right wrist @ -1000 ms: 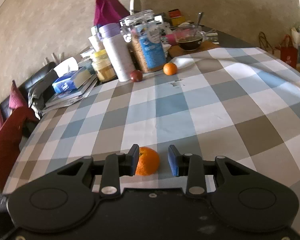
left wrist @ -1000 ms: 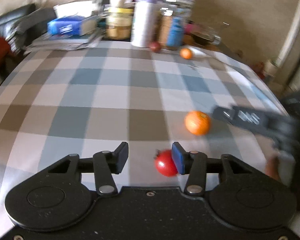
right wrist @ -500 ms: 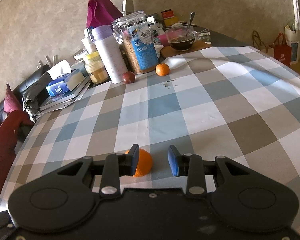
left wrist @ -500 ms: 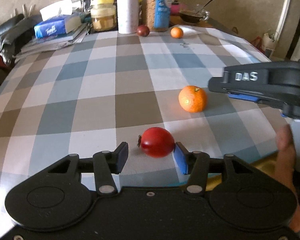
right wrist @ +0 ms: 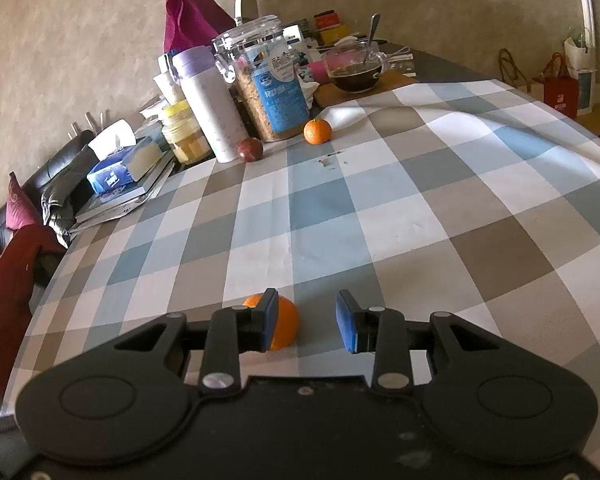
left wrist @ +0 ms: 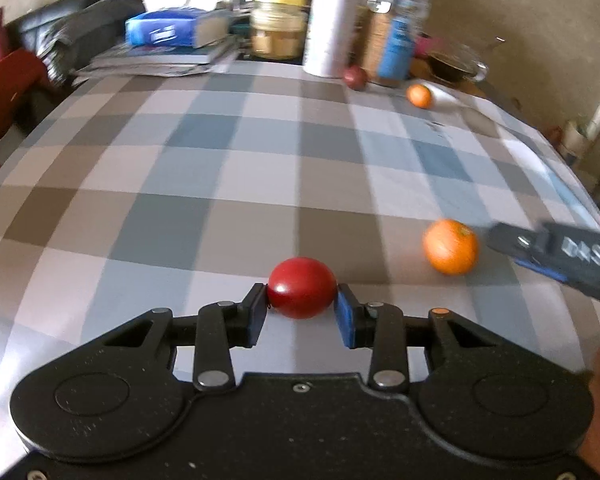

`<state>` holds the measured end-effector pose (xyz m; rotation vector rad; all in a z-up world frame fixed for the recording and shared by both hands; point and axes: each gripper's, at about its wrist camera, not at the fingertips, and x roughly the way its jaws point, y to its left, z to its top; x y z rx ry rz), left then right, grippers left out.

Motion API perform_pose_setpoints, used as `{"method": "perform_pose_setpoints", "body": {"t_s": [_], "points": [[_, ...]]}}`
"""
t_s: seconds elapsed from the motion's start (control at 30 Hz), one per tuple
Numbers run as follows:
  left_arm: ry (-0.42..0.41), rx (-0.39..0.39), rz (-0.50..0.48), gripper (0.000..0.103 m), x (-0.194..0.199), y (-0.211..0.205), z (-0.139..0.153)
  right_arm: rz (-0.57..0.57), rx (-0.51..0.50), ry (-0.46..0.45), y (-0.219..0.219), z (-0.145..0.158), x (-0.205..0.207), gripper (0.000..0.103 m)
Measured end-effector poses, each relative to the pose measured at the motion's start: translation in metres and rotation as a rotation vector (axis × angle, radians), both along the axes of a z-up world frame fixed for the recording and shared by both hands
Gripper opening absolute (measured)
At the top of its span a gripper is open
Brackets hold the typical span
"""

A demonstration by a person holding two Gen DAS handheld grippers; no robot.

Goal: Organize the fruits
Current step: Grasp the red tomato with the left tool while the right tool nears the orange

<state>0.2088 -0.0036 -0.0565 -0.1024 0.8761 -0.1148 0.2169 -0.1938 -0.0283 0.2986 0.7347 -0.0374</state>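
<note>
The left gripper (left wrist: 302, 312) has just been closing its jaws, and they now clench the red tomato (left wrist: 302, 287), a pad on each flank, with the fruit resting on the checked counter (left wrist: 228, 184). The right gripper (right wrist: 306, 320) stands with its jaws apart and grasps nothing; the near orange (right wrist: 286, 322) sits half behind its left pad, off-centre rather than squarely between the two.

The likely risk is the tomato: it looks smooth and glossy, and the pads catch it at its widest part, so a lift could let it squirt forward or bruise if squeezed harder. On the right, closing from this offset would probably nudge the orange sideways and send it rolling, since nothing on the flat cloth stops it.

The tomato is round, deep red and shiny. The near orange is bright and dimpled. A smaller orange (right wrist: 317, 131) and a dark red fruit (right wrist: 250, 150) lie well apart at the far end, beside the jar (right wrist: 270, 88) and the white bottle (right wrist: 212, 108).
</note>
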Motion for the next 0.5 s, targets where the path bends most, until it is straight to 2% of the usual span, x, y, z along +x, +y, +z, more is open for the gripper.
{"method": "perform_pose_setpoints", "body": {"t_s": [0.2, 0.5], "points": [[-0.011, -0.027, 0.059, 0.046, 0.01, 0.019, -0.001, 0.026, -0.014, -0.001, 0.004, -0.001, -0.001, 0.035], [-0.021, -0.057, 0.085, 0.046, 0.009, 0.027, -0.003, 0.1, -0.053, -0.01, 0.021, -0.004, -0.004, 0.035]]}}
